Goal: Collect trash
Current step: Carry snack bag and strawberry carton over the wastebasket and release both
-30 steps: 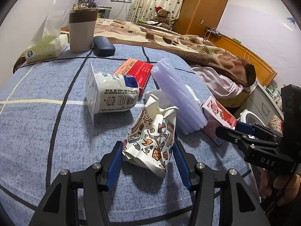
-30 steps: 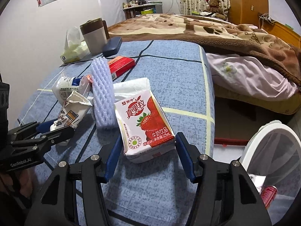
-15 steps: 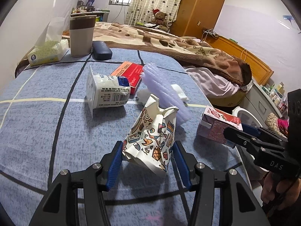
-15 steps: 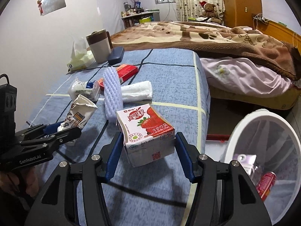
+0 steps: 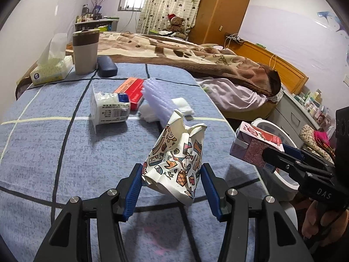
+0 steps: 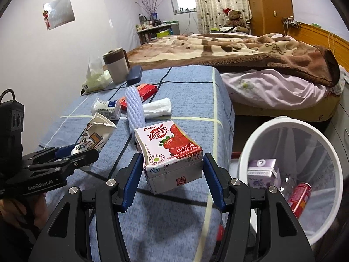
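Bare blue surface [image 6: 192, 100] right of the foam sleeve [image 6: 134, 107], white bin [image 6: 257, 139] mouth apparently unobstructed, trash within.

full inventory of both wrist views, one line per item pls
crumpled paper cup: 1, white with cartoon print, in left tongs
strawberry milk carton: 1, red-white, in right tongs
yogurt tub: 1, white, on its side on blue cover
foam net: 1, lilac, on cover
tissue wad: 1, white, beside the net
red box: 1, behind the tub
tumbler: 1, beige-brown, far edge
glasses case: 1, navy
tissue box: 1, yellow-green
bin: 1, white, holds a purple carton, red can
left tongs: shut on cup
right tongs: shut on carton
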The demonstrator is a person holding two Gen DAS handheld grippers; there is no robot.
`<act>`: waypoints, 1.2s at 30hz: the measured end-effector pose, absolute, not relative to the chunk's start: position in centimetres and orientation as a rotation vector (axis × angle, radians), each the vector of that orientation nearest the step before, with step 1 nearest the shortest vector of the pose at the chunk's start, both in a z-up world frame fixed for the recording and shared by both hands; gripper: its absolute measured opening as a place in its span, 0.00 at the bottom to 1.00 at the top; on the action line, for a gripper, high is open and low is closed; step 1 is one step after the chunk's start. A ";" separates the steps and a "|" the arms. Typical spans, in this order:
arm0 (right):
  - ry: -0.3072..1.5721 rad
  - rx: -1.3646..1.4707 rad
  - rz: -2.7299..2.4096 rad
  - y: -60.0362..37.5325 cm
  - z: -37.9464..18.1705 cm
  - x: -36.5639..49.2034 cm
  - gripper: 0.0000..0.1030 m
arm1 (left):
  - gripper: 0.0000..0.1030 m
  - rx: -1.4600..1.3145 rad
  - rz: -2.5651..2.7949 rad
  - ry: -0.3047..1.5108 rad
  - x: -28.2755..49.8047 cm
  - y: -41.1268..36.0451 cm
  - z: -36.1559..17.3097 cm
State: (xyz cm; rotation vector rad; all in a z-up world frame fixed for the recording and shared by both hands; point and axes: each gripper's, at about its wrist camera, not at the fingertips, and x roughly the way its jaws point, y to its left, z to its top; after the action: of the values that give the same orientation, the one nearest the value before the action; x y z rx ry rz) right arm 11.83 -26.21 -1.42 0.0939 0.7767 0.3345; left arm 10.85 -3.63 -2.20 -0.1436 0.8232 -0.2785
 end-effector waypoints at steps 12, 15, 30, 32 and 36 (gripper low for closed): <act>0.753 0.128 0.308 -27.9 -1.3 10.5 0.56 | 0.52 -0.116 -0.307 0.820 9.4 -5.9 -1.5; 0.751 0.134 0.303 -28.2 -1.3 10.2 0.56 | 0.52 -0.109 -0.312 0.824 9.4 -6.4 -1.5; 0.744 0.165 0.273 -29.9 -1.5 10.0 0.56 | 0.52 -0.082 -0.349 0.850 10.3 -8.6 -1.9; 0.741 0.170 0.263 -30.4 -1.4 9.9 0.56 | 0.52 -0.075 -0.357 0.850 10.4 -9.1 -1.8; 0.739 0.180 0.247 -31.1 -1.5 9.7 0.56 | 0.52 -0.065 -0.375 0.847 10.5 -10.1 -1.7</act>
State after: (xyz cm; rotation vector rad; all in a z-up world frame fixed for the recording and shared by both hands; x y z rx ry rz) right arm 9.68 -31.10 -1.47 0.1796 0.7388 0.2470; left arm 10.54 -10.08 -1.73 -0.0648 0.8474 -0.3745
